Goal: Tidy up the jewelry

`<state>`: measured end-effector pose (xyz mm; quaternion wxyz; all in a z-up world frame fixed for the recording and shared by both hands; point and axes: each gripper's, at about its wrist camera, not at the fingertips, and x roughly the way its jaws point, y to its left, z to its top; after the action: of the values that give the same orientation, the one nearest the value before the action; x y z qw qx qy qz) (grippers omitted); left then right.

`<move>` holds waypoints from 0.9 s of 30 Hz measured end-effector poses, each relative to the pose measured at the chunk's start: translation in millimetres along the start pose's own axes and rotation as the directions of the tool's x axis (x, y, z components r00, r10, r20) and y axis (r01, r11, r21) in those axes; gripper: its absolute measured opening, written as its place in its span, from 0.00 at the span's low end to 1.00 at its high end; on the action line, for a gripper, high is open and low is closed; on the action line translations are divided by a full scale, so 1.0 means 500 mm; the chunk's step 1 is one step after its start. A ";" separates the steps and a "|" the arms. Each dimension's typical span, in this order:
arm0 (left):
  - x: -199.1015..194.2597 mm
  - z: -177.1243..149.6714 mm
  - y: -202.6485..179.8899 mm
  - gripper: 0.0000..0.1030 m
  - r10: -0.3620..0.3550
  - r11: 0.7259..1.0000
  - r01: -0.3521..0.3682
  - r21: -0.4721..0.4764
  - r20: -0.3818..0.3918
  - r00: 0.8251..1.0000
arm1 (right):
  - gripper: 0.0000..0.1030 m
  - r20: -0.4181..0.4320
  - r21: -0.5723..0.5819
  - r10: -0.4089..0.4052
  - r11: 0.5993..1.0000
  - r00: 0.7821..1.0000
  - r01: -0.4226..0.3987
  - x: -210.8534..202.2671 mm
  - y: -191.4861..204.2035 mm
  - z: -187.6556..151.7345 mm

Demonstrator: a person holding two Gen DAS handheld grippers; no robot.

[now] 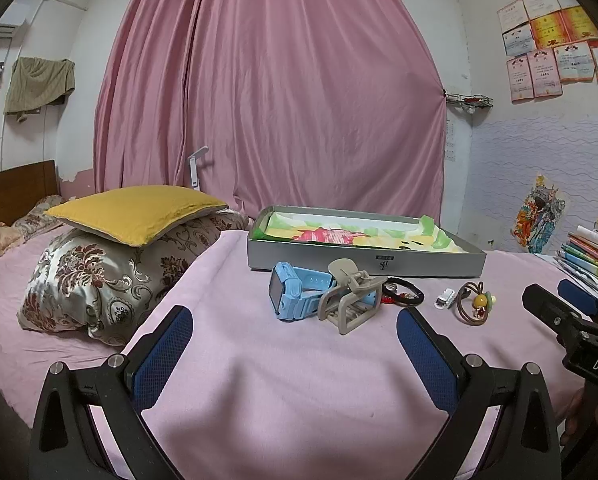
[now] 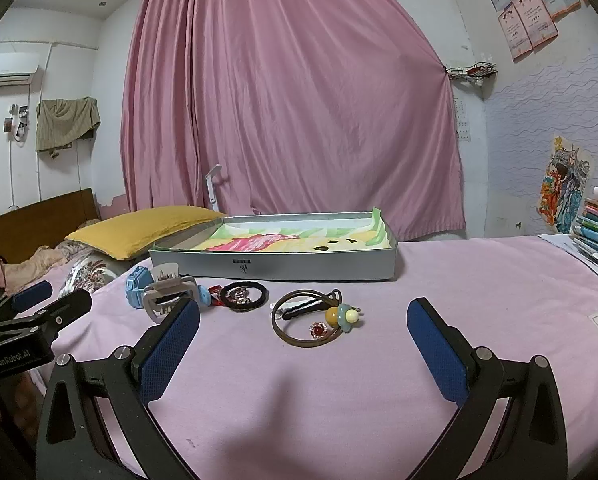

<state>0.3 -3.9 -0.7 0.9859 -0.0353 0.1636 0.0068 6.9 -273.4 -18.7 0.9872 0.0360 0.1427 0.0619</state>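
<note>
Both the left gripper [image 1: 295, 328] and right gripper [image 2: 303, 320] were held open and empty; no item was yet boxed. A grasp on the brown beaded hair tie [image 2: 315, 322], centre frame, was judged next, for the shallow grey box [image 2: 275, 268].

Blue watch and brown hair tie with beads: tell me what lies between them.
In the left wrist view, between the blue watch and the brown hair tie lie a beige claw clip, black hair tie and small white clip.

On the bed [image 2: 419, 320] we see a watch [image 1: 289, 292], hair clip [image 1: 349, 300] and hair ties [image 2: 315, 318] before the box [image 2: 275, 268]; books [image 2: 597, 232] right.
</note>
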 end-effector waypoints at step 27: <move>0.000 -0.002 0.005 0.99 0.002 1.000 -0.002 -0.003 -0.004 1.000 | 0.99 -0.003 -0.001 0.002 1.000 1.000 -0.002 -0.002 -0.001 -0.003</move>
<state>-0.1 -1.4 -2.0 0.9855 -0.0365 0.1653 0.0077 5.3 -274.0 -19.9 0.9869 0.0357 0.1439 0.0630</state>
